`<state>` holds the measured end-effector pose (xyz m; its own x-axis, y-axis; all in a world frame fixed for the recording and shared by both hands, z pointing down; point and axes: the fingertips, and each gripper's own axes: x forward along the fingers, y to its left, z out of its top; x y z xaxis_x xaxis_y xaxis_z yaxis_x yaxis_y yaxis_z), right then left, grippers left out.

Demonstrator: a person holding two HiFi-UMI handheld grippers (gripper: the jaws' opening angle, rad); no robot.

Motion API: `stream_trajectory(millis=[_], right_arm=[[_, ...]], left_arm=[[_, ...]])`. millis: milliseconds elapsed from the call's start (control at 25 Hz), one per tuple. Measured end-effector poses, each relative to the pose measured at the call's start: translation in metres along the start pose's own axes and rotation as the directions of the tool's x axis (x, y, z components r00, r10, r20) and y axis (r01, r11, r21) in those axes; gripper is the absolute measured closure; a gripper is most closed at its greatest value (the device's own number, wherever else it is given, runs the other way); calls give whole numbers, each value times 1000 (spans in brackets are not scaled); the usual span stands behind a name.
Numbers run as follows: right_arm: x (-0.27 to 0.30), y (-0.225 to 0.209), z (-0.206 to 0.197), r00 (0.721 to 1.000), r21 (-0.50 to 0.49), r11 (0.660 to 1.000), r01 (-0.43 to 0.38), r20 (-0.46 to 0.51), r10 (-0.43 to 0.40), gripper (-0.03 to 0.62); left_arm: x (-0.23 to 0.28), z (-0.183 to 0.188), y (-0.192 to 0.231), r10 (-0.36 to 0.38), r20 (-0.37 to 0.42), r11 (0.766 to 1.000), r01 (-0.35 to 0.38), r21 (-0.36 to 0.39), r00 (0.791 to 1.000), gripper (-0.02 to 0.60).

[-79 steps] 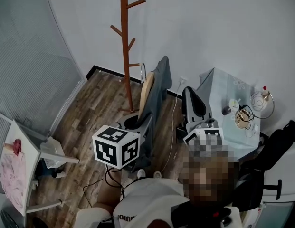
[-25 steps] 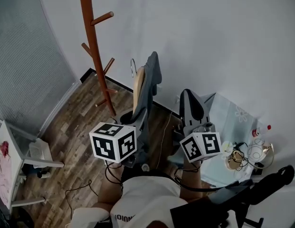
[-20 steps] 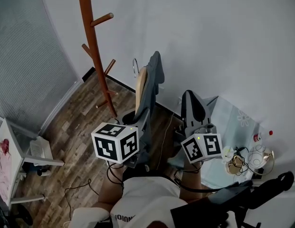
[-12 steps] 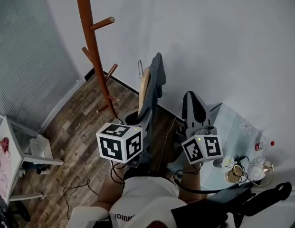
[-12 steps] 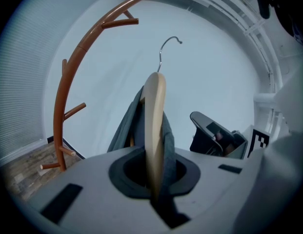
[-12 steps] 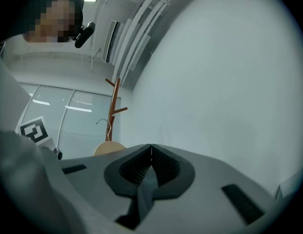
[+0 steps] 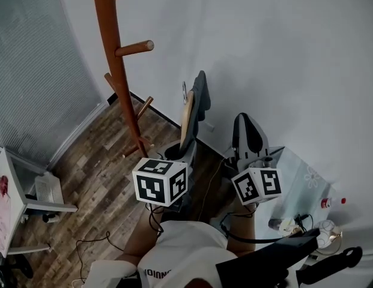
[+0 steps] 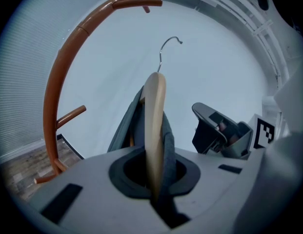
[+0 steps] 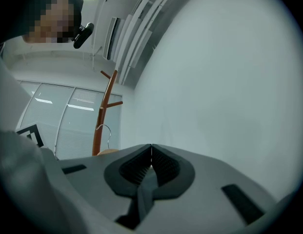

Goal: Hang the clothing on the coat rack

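- In the left gripper (image 8: 153,182) view, the jaws squeeze a wooden hanger (image 8: 155,121) with grey clothing (image 8: 123,130) draped over it.
- In the right gripper (image 9: 150,162) view, the jaws are closed on nothing and tipped up.
- Only the head view shows both grippers held out side by side, with the clothing just right of the coat rack (image 7: 117,71) and not yet on a peg.

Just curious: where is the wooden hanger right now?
The hanger is mid-frame in the head view, clamped with the grey clothing in the left hand-held gripper, just right of the coat rack.
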<state>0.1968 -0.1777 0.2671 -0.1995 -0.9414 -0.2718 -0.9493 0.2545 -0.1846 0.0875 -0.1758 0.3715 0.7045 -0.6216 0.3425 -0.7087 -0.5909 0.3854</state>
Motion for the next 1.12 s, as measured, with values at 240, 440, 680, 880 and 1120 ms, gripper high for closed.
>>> stream_trajectory(millis=[240, 440, 680, 880, 1120], right_arm=[[26, 2, -8, 999, -7, 1000, -31, -17, 31, 574], [39, 5, -16, 998, -8, 999, -50, -35, 50, 574], [52, 8, -31, 995, 7, 998, -68, -66, 69, 574], [57, 10, -40, 994, 12, 997, -76, -80, 76, 574], [62, 10, -46, 993, 15, 997, -76, -94, 77, 574]], left_arm=[[16, 2, 20, 29, 10, 999, -29, -34, 1000, 557], [25, 4, 34, 52, 20, 996, -50, -72, 998, 557], [33, 1, 47, 79, 22, 991, -76, -111, 997, 557], [39, -3, 61, 101, 19, 985, -97, -143, 995, 557], [44, -10, 75, 121, 20, 975, -115, -188, 992, 557]])
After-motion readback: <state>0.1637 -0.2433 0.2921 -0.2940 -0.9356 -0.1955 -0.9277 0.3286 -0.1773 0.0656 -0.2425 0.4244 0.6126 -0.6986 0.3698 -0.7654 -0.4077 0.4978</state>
